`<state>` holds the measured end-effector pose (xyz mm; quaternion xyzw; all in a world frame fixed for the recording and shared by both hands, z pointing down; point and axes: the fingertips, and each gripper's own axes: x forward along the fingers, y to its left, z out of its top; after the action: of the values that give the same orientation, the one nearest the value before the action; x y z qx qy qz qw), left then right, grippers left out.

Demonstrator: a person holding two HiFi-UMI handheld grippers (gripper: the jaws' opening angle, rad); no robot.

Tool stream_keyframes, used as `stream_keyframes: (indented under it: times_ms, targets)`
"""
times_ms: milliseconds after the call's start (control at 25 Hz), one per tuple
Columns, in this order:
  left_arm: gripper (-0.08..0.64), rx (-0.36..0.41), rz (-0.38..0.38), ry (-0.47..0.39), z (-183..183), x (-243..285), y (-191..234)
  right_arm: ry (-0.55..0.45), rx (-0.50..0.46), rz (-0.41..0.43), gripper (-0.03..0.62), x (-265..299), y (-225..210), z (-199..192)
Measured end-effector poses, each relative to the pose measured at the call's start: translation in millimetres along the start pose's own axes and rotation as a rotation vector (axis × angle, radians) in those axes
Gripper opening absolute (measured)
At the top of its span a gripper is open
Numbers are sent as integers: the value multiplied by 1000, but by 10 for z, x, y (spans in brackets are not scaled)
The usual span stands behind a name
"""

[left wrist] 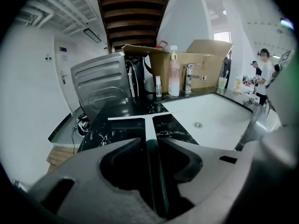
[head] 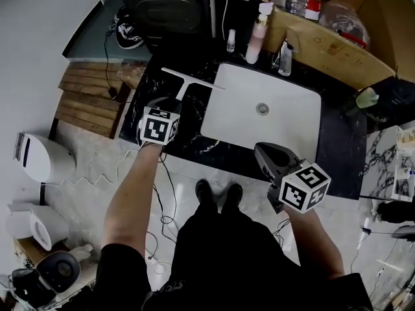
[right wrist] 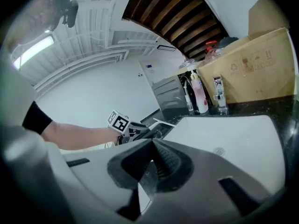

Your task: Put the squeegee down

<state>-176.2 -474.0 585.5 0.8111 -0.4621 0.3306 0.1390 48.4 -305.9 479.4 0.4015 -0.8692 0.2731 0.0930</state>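
Observation:
The squeegee [head: 191, 80] is white with a dark handle. Its blade lies on the black marble counter [head: 150, 86] just left of the white sink [head: 285, 118]. In the left gripper view the blade [left wrist: 135, 118] lies crosswise ahead and the handle runs back between the jaws. My left gripper [head: 174, 101] [left wrist: 152, 141] is around the handle, with thin dark gaps on both sides, so the pads are off it. At the counter's front edge my right gripper [head: 260, 150] [right wrist: 152, 149] is over the sink's near rim. Its jaws are together and nothing is in them.
At the back of the counter stand a pink bottle [head: 256, 37], a small spray bottle [head: 231, 41], a tap [head: 286, 57] and a cardboard box [head: 337, 44]. A dark appliance [head: 162, 8] is behind the squeegee. Wooden slats [head: 91, 99] and cables lie on the floor to the left.

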Motion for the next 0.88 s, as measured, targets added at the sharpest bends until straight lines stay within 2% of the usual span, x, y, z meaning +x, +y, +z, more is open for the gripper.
stream_keyframes:
  times_ms: [160,440,680,880]
  targets:
    - [137,-4,9,-48,152,-157,17,-17,-13,7,6,6,27,118]
    - [101,-69,23,-146,504,-482,-77,-59,-46,22,6,-97,58,367]
    - [68,-68,-2,-242,944,-675,-407,-101,-71,22,6,-307,-9,507]
    - [60,-50,-59,-328,1253,-850,-755,-147,-79,-16,6,-503,-112,622]
